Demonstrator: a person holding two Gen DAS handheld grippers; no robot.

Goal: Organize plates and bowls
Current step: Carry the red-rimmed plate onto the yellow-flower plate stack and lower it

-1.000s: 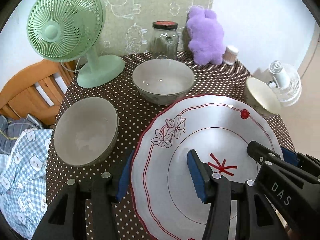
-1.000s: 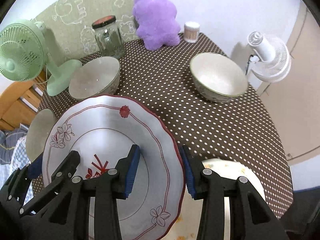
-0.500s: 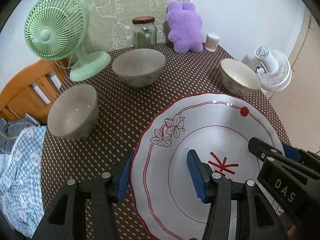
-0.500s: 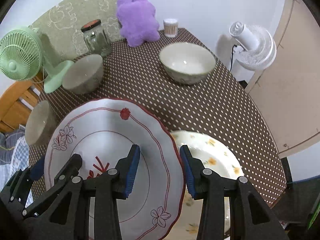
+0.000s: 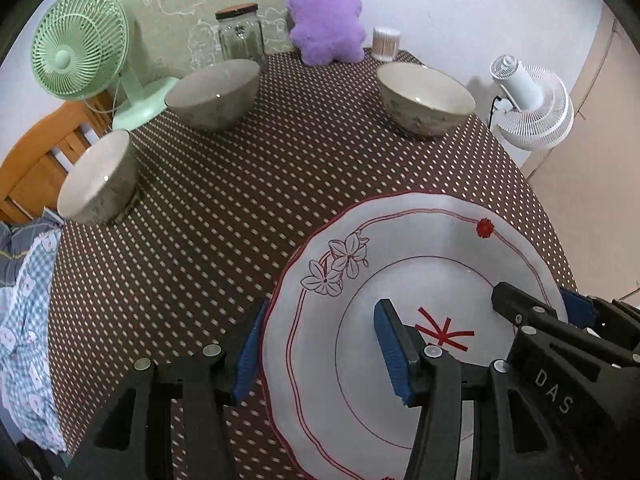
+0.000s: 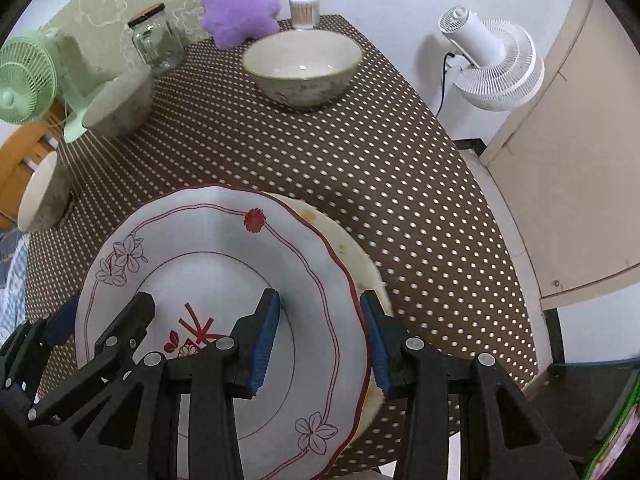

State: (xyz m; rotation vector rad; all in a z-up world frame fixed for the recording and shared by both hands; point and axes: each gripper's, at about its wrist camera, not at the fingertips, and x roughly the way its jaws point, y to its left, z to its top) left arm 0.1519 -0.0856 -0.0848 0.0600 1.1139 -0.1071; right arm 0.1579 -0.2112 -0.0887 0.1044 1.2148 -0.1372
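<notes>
A large white plate with red rim and flower pattern [image 5: 420, 272] [image 6: 208, 248] is held between both grippers. My left gripper [image 5: 316, 344] is shut on its left rim, my right gripper [image 6: 320, 336] on its right rim. It sits low over a second, cream plate [image 6: 360, 264] with yellow marks, mostly hidden beneath it. Three bowls stand on the table: a cream one [image 5: 424, 96] [image 6: 300, 68] at the far right, a grey one [image 5: 216, 92] at the back, and another grey one [image 5: 100, 176] at the left edge.
The round table has a brown polka-dot cloth [image 5: 280, 184]. At the back stand a green fan [image 5: 80, 56], a glass jar [image 5: 240, 36], a purple plush toy [image 5: 324, 12] and a toothpick holder [image 5: 386, 42]. A white fan [image 6: 492, 60] stands off the table on the right.
Both grippers carried the red-rimmed plate toward the near right of the table, over the cream plate, which is now mostly covered. The bowls have not moved.
</notes>
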